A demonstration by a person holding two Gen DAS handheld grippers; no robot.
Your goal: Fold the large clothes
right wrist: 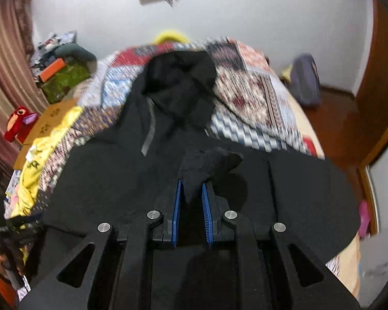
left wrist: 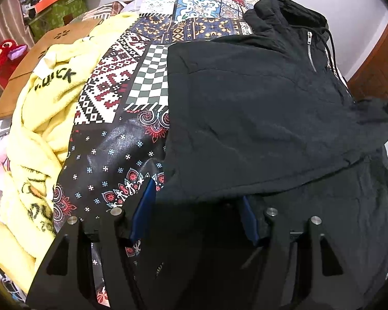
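A black zip hoodie [left wrist: 258, 108] lies on the patterned bedspread [left wrist: 132, 77], hood at the far end, one sleeve folded across its chest. My left gripper [left wrist: 194, 193] is open, its blue pads wide apart over the hoodie's near left edge, with black cloth lying between them. In the right wrist view the hoodie [right wrist: 111, 170] fills the middle. My right gripper [right wrist: 192, 188] is shut on a bunched fold of the hoodie's black cloth [right wrist: 209, 162] and holds it lifted above the body of the garment.
A yellow garment with black lettering [left wrist: 38, 134] lies crumpled on the bed to the left. A brown cardboard box [left wrist: 25, 77], a red plush toy [left wrist: 2, 59] and a green box [left wrist: 57, 13] stand at the far left. Wooden floor [right wrist: 349, 118] lies right of the bed.
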